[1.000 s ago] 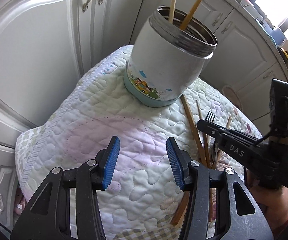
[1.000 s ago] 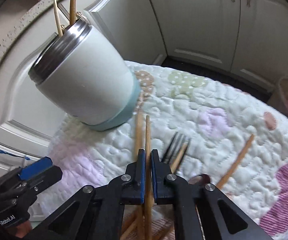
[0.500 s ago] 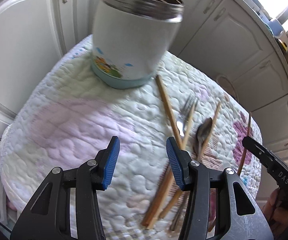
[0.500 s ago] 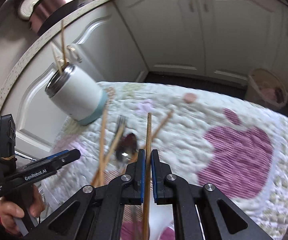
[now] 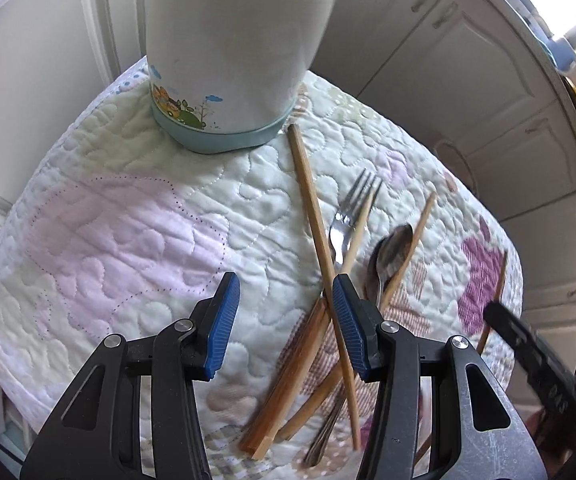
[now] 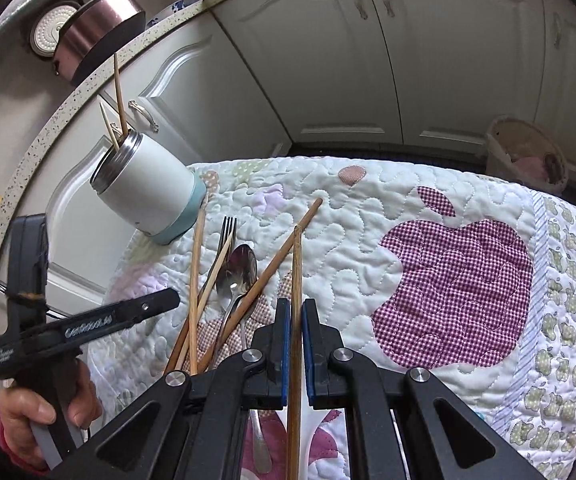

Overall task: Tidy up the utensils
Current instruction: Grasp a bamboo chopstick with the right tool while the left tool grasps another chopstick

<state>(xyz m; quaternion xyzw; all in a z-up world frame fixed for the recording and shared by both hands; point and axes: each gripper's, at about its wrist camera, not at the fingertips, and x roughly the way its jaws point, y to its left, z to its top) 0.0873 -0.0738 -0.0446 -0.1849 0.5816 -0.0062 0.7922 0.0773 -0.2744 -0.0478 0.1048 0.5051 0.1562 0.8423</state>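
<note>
A white jar with a steel rim (image 5: 228,52) stands on the quilted cloth (image 5: 120,240); in the right wrist view the jar (image 6: 148,192) holds two chopsticks (image 6: 118,92). Several wooden chopsticks (image 5: 312,216), a fork (image 5: 348,216) and a spoon (image 5: 388,256) lie in a loose pile to its right. My left gripper (image 5: 286,320) is open and empty, low over the pile's left edge. My right gripper (image 6: 296,320) is shut on a wooden chopstick (image 6: 297,264) and holds it above the cloth, right of the pile (image 6: 224,280).
White kitchen cabinets (image 6: 328,60) ring the cloth-covered table. A small basket (image 6: 528,156) stands on the floor behind. A metal pot (image 6: 96,28) stands on the counter at upper left. A white utensil handle (image 6: 308,424) lies under my right gripper.
My right gripper has lifted one chopstick off the pile and pulled back and up, away from the jar. My left gripper has shifted right and closer to the pile, still open.
</note>
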